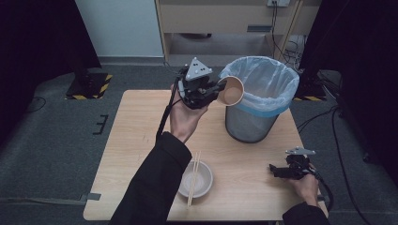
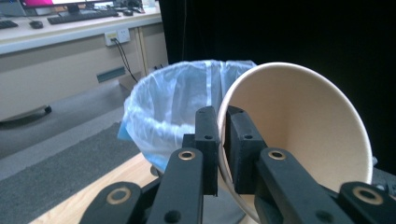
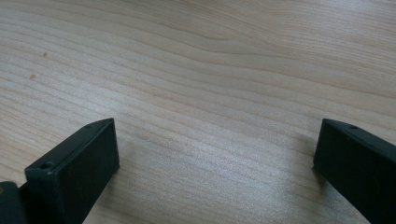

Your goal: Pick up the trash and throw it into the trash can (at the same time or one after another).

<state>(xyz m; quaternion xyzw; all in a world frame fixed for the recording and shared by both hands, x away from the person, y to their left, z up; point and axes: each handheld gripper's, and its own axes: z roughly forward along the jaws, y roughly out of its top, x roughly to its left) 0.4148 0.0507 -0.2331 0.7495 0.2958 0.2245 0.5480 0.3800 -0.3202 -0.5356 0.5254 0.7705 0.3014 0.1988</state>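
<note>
- High view: we hold the left gripper [image 1: 217,90] raised above the far part of the bench [image 1: 141,140], beside the bin [image 1: 256,122] lined with a pale blue bag.
- Left gripper view: our jaws are clamped on the rim wall of the paper cup [image 2: 299,126], one jaw inside and one outside; the cup lies tilted on its side with its mouth facing the camera, just beside the bin's rim.
- The right gripper [image 1: 277,169] rests low at the bench's right near corner, its jaws spread wide with bare wood between them.
- A bowl [image 1: 202,180] with chopsticks [image 1: 193,178] across it sits at the near edge.
</note>
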